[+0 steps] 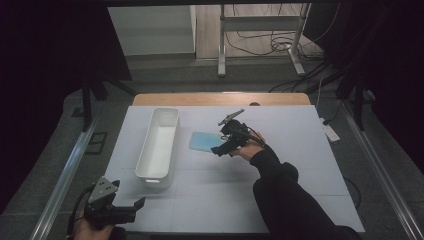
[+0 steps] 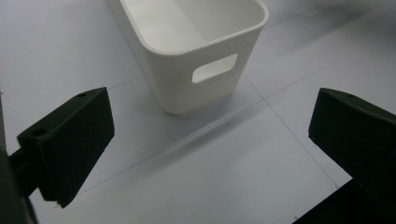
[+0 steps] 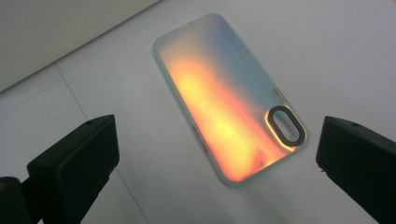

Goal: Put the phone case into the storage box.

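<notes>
Right gripper (image 3: 217, 154) jaws wide open, gripping nothing; phone case (image 3: 229, 95) lies flat on the table just ahead, between the jaw lines, untouched. Left gripper (image 2: 210, 154) wide open too, empty, white bin (image 2: 196, 42) ahead

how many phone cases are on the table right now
1. The phone case lies flat on the table, just right of the white bin, with the open right gripper reaching for it. The bin's inside looks empty as far as it shows.

Black sleeve (image 1: 285, 200), black jaws, grey three-cornered plate (image 1: 103, 188)
</notes>
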Available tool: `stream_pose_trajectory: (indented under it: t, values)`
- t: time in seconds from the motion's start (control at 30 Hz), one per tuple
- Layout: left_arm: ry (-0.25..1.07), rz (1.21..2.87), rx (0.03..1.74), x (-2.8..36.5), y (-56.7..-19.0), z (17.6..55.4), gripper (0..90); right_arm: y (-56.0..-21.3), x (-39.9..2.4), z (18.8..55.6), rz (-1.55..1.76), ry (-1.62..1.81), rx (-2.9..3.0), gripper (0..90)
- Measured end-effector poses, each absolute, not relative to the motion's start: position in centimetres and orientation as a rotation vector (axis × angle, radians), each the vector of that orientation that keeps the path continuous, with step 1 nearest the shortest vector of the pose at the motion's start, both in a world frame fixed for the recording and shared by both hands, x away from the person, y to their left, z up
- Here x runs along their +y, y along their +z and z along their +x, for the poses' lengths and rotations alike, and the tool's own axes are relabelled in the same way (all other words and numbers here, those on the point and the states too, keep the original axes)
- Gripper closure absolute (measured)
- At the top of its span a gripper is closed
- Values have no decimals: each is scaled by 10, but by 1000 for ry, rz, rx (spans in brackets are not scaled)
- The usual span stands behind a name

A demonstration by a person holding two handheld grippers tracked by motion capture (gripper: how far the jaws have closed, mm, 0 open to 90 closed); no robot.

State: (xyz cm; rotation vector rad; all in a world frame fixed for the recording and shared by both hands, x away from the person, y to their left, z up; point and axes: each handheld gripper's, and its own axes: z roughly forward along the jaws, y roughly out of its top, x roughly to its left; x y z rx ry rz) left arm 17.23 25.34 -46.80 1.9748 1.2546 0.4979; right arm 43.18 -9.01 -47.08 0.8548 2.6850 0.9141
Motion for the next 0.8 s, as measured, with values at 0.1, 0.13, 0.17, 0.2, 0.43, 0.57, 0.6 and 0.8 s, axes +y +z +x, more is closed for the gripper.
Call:
stream_pose_trajectory:
  t: [0.1,0.13,0.17,0.2,0.43,0.57,0.6,0.8]
  values:
    - [498,1976,1255,253,-468,172,8,-471,-87,435,862,919,2689,0]
    - [498,1976,1255,253,-468,172,8,-471,-86,437,860,920,2691,0]
    - [498,1976,1255,253,-468,172,8,-471,-85,437,865,916,2693,0]
    - [498,1977,1255,253,-468,172,8,-471,-83,438,865,916,2695,0]
    - [498,1979,1254,253,-468,172,9,-474,-74,447,869,910,2708,0]
    - [498,1980,1253,253,-468,172,8,-475,-70,450,867,890,2713,0]
    - [497,1980,1253,253,-468,173,9,-476,-69,451,869,886,2717,0]
    - [497,1981,1252,253,-468,173,9,-478,-65,456,877,869,2736,270]
